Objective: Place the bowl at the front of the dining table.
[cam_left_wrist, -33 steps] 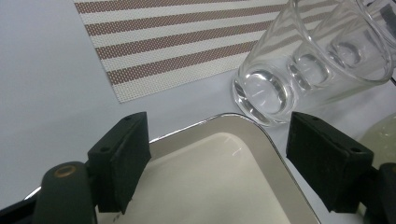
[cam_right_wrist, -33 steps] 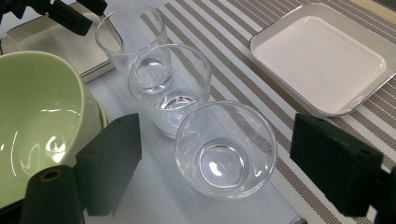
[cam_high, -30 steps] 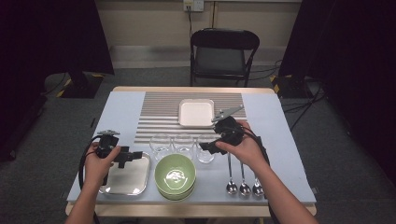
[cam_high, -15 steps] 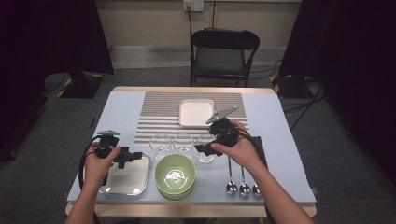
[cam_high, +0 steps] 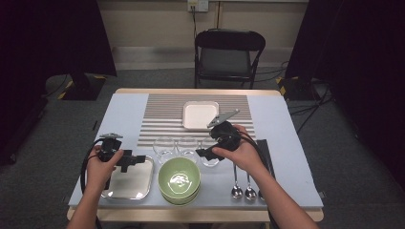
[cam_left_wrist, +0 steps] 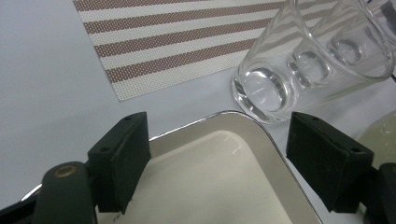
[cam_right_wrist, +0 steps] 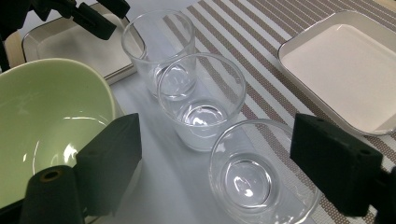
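Nearest the person's edge of the pale blue table (cam_high: 296,143) lie two metal spoons (cam_high: 242,190) at the right, a stack of light green ceramic bowls (cam_high: 179,179) at the middle, and a shiny rectangular steel tray (cam_high: 128,180) at the left. Left gripper (cam_high: 135,159) sits over the tray's far right corner, jaws spread wide with nothing between them; in the left gripper view the tray rim (cam_left_wrist: 233,122) runs between the two black pads (cam_left_wrist: 122,163). Right gripper (cam_high: 204,153) is held just behind the bowls' right side, above the rightmost of three clear drinking glasses. In the right gripper view its jaws stand wide apart, straddling that nearest clear glass (cam_right_wrist: 261,172) from above without touching it; the glass stands upright at the near edge of the brown-and-white striped placemat (cam_right_wrist: 243,60). The middle glass (cam_right_wrist: 201,100) and the far glass (cam_right_wrist: 159,51) stand in a row beyond it, close together, the bowl (cam_right_wrist: 51,121) just beside the row. Farther back on the placemat rests a white square dish (cam_high: 199,115). Beyond the table, a black folding chair (cam_high: 228,55) faces it.
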Demonstrator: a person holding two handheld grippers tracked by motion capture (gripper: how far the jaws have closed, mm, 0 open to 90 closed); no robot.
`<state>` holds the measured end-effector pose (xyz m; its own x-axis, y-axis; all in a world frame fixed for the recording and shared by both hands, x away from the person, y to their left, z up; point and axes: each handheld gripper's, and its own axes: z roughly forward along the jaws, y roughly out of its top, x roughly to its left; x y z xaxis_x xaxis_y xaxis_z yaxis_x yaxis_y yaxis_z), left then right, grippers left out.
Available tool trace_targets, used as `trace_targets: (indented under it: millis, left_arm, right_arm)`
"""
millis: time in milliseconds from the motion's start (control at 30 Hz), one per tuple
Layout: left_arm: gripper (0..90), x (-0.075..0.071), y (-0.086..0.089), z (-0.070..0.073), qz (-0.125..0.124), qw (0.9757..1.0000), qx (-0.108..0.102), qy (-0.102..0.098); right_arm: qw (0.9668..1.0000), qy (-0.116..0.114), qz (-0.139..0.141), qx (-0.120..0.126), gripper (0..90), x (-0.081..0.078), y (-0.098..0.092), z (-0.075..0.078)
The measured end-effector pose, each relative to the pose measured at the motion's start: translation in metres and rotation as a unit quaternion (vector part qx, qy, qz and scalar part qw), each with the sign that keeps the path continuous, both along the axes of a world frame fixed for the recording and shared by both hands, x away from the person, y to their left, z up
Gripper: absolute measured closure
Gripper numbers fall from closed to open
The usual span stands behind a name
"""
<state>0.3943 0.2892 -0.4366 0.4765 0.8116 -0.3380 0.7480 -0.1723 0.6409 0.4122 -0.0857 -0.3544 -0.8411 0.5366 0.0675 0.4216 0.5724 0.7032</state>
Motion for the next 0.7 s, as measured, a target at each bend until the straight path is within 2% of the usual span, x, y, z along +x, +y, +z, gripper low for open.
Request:
trace_targets:
  millis: [700]
  left_arm:
    - [21.4,0.001,-0.001,0.001,-0.004,1.0,0.003,0.0]
  right_arm:
    - [0.9998,0.005,0.021,-0.001,15.9,-0.005,0.018,-0.001]
